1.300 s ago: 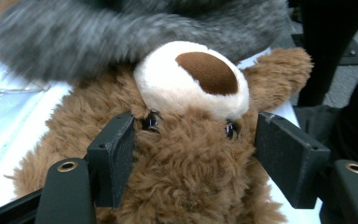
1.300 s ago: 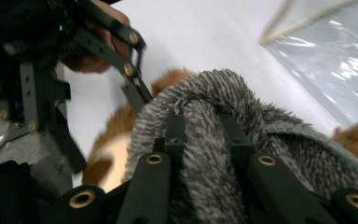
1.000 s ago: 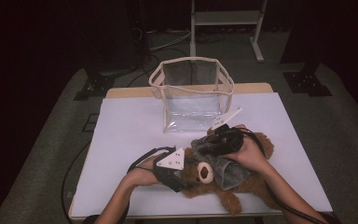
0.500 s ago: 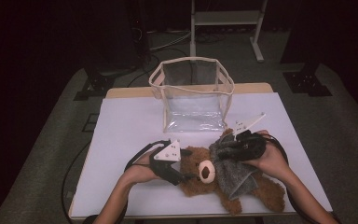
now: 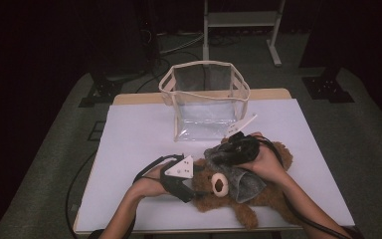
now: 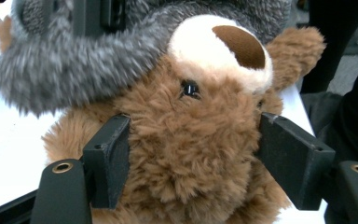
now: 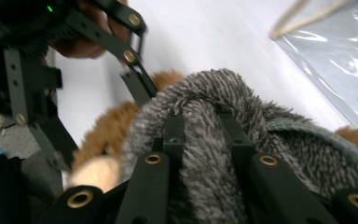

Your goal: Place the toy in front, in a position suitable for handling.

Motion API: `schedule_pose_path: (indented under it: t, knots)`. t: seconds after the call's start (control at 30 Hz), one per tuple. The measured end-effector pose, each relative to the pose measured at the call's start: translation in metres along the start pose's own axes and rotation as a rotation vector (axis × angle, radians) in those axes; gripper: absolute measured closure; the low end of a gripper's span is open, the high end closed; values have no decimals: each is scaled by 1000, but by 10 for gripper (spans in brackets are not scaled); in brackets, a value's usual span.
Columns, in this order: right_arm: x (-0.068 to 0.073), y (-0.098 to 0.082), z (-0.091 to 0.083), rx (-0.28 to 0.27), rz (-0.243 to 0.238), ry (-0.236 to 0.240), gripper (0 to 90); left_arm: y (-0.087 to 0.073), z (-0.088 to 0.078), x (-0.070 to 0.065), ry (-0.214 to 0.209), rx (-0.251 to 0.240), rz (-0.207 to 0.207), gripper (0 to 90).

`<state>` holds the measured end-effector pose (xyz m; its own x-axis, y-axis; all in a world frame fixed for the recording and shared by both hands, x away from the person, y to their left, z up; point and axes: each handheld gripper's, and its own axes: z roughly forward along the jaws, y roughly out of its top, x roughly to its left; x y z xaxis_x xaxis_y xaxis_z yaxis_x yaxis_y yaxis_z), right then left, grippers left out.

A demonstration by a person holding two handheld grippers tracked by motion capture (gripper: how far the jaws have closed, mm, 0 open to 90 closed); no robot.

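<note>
In the high view the left tool sits at lower centre-left of the frame, held low on the white worktop, its grey three-cornered plate facing up and its cable looping back toward the lower left. Its jaws are clamped on the head of the brown teddy bear; the left gripper view shows the two black pads pressed into the fur on either side of the head, just below the dark eye and the cream muzzle with its brown nose. The bear lies on its back across the lower middle of the worktop, head toward the left tool, legs trailing to the lower right. Above the muzzle hangs a grey fuzzy cloth, draped over the bear's upper body. The right tool, just right of centre, is clenched on a fold of that cloth; in the right gripper view the jaws pinch a ridge of grey pile tight between them. Behind, at upper centre, a clear plastic bag with cream trim stands open on the worktop.
</note>
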<state>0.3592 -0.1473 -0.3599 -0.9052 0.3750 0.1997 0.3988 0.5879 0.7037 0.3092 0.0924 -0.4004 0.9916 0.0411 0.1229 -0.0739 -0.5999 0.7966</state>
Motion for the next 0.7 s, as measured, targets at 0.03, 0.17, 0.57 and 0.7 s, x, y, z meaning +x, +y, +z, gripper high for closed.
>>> schedule_pose_path:
  t: [0.03, 0.17, 0.57, 0.7]
  knots:
    - [-2, -4, -4, 1, 4, -10, 752, 0, 0, 1, 3, 4, 2, 284]
    - [-5, -27, -25, 8, 33, -55, 752, -2, 2, 4, 32, 3, -16, 285]
    - [25, -49, -57, -62, -8, -92, 750, -3, 1, 15, 142, -9, -94, 272]
    - [25, -44, -43, -53, -16, -101, 749, -1, -1, 14, 137, -12, -81, 273]
